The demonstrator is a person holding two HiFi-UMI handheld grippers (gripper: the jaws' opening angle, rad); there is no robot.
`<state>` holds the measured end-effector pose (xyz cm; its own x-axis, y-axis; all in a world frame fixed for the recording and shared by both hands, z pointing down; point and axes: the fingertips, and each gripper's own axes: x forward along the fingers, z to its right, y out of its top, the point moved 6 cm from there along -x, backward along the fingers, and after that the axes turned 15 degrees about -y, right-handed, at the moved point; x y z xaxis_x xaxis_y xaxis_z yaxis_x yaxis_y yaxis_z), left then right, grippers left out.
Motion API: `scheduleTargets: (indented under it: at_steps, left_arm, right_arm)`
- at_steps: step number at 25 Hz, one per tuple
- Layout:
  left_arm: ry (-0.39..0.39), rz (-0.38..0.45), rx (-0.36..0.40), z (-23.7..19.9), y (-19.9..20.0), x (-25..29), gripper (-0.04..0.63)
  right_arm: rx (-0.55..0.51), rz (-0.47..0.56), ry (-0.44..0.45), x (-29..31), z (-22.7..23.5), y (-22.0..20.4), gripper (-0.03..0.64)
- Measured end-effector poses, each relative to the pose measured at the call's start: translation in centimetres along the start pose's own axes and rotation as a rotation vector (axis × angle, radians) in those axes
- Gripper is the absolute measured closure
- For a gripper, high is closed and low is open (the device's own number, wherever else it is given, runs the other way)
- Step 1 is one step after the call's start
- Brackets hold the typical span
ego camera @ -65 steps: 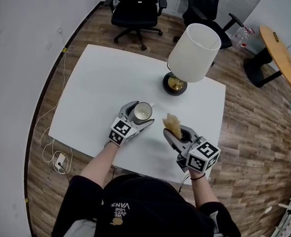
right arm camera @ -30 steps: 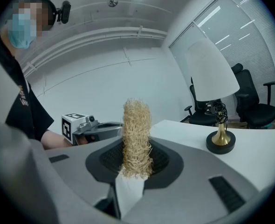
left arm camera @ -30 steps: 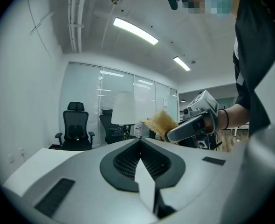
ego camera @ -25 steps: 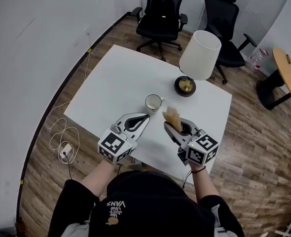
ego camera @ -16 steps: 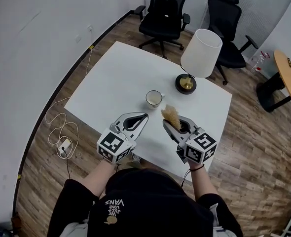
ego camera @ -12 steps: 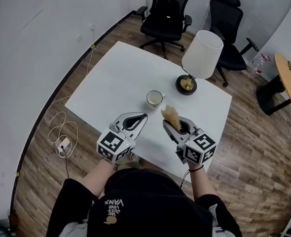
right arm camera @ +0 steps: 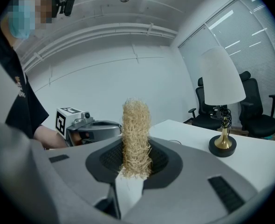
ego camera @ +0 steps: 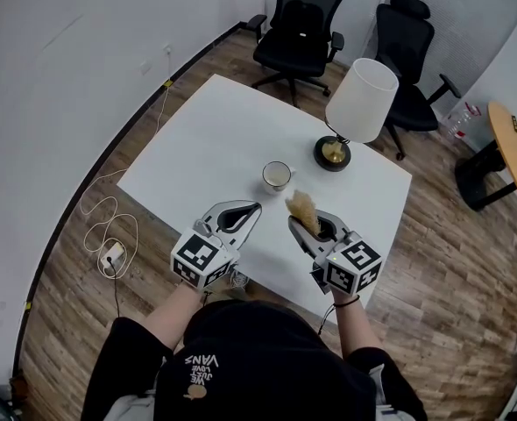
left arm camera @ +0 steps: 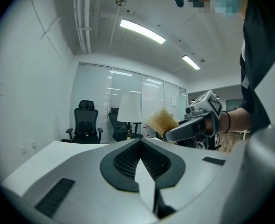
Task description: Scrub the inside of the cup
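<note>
White table [ego camera: 188,139] fills the middle of my view. The cup [ego camera: 276,175] stands upright on it, just left of the lamp [ego camera: 357,103] base and beyond both grippers. My left gripper [ego camera: 256,209] has its jaws pressed together on nothing. My right gripper [ego camera: 293,224] has its jaws clamped on the straw-coloured scrubber [ego camera: 304,207]. Two office chairs [ego camera: 298,20] stand past the far edge.

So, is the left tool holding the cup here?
No, the left tool is shut and empty; the cup stands apart on the table.
</note>
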<state>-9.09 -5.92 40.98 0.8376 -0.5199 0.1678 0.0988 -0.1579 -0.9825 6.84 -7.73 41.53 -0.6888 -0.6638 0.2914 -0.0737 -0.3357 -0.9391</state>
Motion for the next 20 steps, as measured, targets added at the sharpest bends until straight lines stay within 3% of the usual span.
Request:
scheduleTargets:
  at_steps: [20]
  left_arm:
    - [-0.003, -0.007, 0.002, 0.52, -0.39, -0.14, 0.586]
  right_arm:
    - [-0.016, -0.008, 0.006, -0.14, -0.44, -0.17, 0.523]
